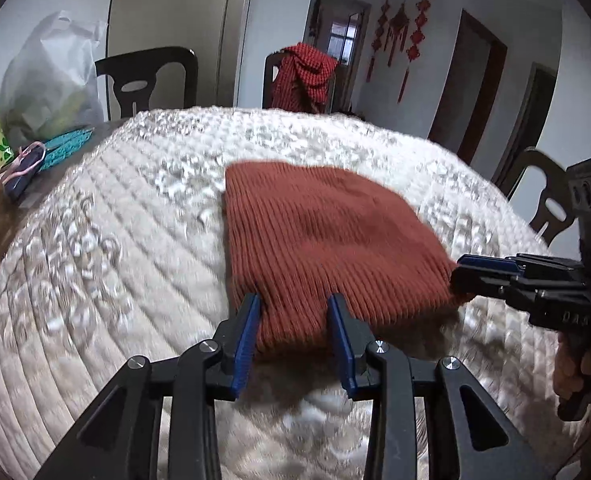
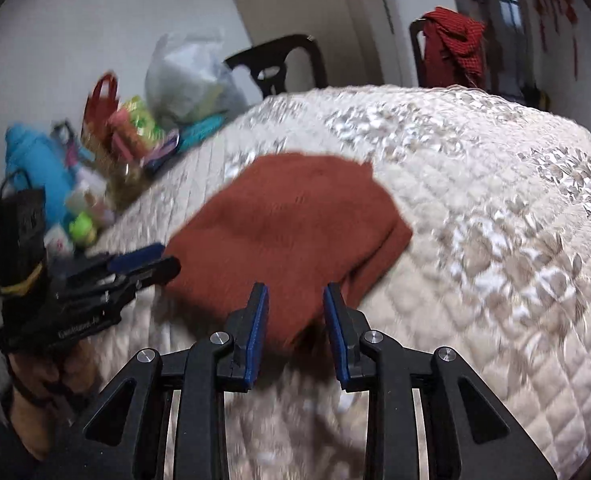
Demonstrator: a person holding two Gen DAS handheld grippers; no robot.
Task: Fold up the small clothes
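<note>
Left wrist view: the left tongs (image 1: 295, 304) stand with their 2 blue pads apart, straddling the near edge of a rust-red knitted garment (image 1: 319, 236) that lies flat on a quilted cream cover (image 1: 107, 248) spread over the tabletop. Cloth sits between the pads, but they do not press on it. The right tongs (image 1: 465, 270) come in from the right edge, held in a person's hand (image 1: 571, 376), with their tips at the garment's near right corner; whether they pinch it I cannot tell. A white plastic bag (image 1: 51, 80) and a dark chair (image 1: 151, 80) stand beyond the far left of the cover, and a red cloth (image 1: 303, 76) hangs over another chair.

Right wrist view: blurred. The right tongs (image 2: 295, 300) are parted over the garment's (image 2: 287, 224) near edge, pads clear of the cloth. The left tongs (image 2: 163, 262) reach in from the left, tips at the garment's left edge. Colourful clutter (image 2: 95, 184) crowds the far left.
</note>
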